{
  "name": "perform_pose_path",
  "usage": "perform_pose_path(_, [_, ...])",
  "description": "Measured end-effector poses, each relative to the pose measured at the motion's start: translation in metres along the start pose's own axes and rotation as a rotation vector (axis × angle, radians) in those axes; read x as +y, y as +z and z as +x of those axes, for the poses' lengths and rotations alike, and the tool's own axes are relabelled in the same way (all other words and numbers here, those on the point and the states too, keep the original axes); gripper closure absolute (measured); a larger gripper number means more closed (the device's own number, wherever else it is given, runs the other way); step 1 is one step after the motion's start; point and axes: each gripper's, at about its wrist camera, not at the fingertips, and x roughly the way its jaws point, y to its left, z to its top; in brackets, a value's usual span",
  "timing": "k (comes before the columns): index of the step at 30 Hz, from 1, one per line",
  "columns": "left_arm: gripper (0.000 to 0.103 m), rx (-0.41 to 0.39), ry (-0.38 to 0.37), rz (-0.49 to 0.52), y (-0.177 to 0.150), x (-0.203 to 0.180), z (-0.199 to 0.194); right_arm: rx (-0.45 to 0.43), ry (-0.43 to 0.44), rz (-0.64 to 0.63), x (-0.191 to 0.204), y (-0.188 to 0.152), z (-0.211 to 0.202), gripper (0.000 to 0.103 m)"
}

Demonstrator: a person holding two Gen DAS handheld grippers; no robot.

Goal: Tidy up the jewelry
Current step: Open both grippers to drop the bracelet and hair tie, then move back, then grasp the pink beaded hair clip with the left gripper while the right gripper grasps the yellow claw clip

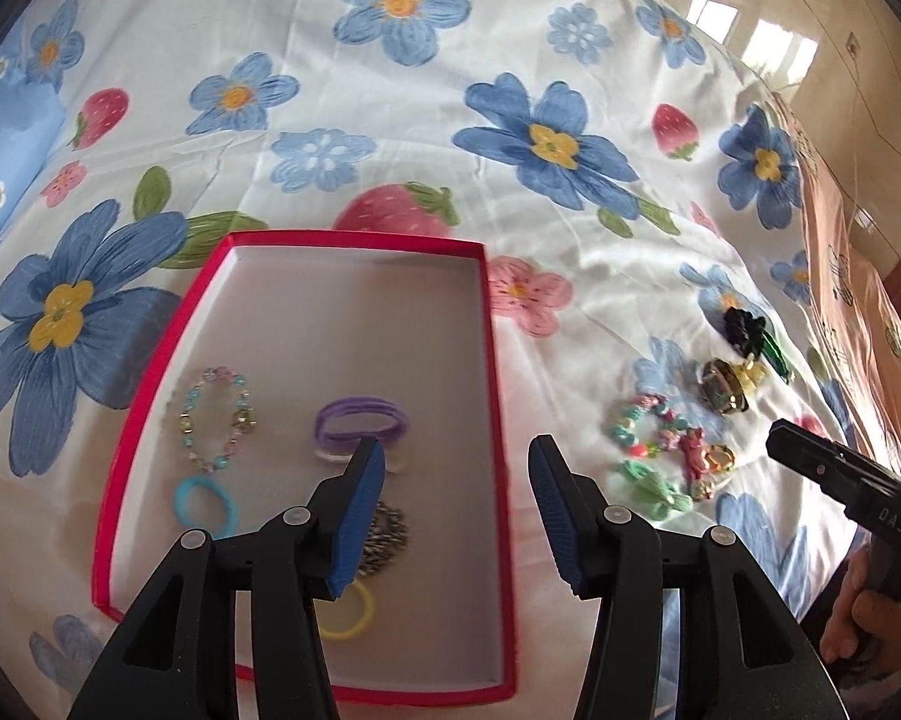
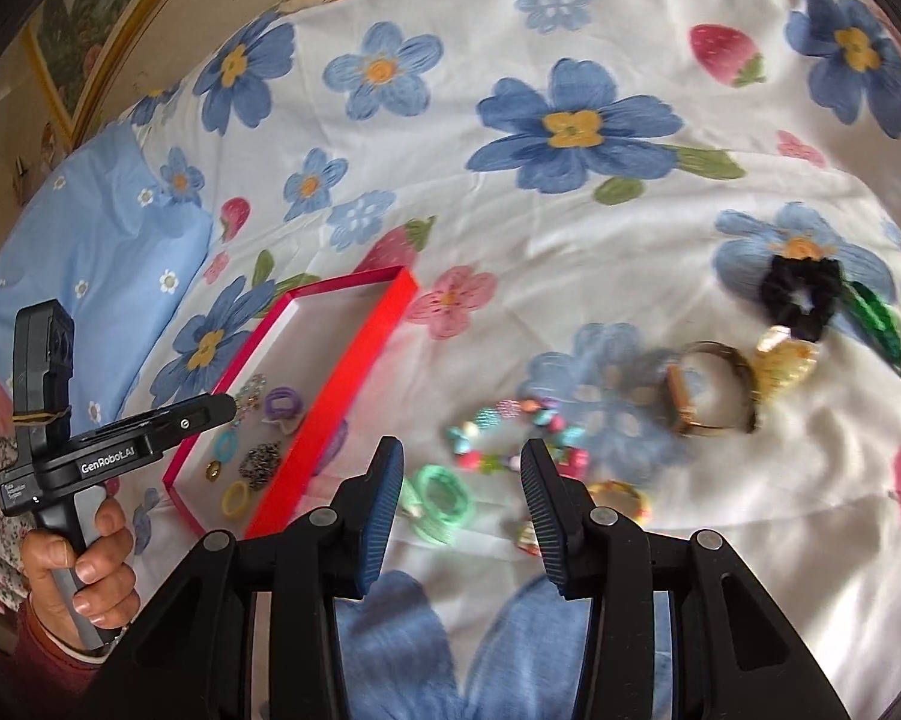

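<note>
A red-rimmed shallow box lies on the flowered bedsheet; it also shows in the right wrist view. In it lie a beaded bracelet, a purple hair tie, a blue ring, a dark chain and a yellow ring. My left gripper is open and empty above the box's right part. Loose pieces lie right of the box: a colourful bead bracelet, a green hair tie, a watch, a black scrunchie. My right gripper is open and empty just above the bead bracelet and green tie.
A green clip and a yellow shell clip lie by the scrunchie. A light blue pillow is at the far left. The bed's right edge borders a tiled floor.
</note>
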Motion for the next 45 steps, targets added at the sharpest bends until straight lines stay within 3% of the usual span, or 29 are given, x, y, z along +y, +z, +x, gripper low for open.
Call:
perform_pose_path(19, [0.052, 0.069, -0.034, 0.171, 0.014, -0.082, 0.044, -0.06, -0.111, 0.145, -0.09, -0.01, -0.037, 0.059])
perform_pose_path(26, [0.052, 0.103, -0.024, 0.212, 0.024, -0.102, 0.079, -0.072, -0.146, 0.183, -0.114, 0.006, -0.024, 0.059])
perform_pose_path(30, [0.052, 0.131, -0.025, 0.234, 0.028, -0.111, 0.101, -0.059, -0.166, 0.2, -0.126, 0.016, -0.006, 0.05])
perform_pose_path(40, [0.054, 0.193, -0.041, 0.257, 0.032, -0.122, 0.148, -0.016, -0.177, 0.235, -0.144, 0.023, 0.03, 0.05])
perform_pose_path(41, [0.055, 0.198, -0.042, 0.263, 0.032, -0.123, 0.152, -0.015, -0.175, 0.235, -0.144, 0.023, 0.032, 0.05])
perform_pose_path(44, [0.072, 0.208, -0.045, 0.284, 0.029, -0.127, 0.16, -0.013, -0.174, 0.238, -0.146, 0.023, 0.036, 0.053])
perform_pose_path(45, [0.079, 0.205, -0.045, 0.294, 0.029, -0.128, 0.162, -0.016, -0.179, 0.237, -0.146, 0.024, 0.036, 0.063])
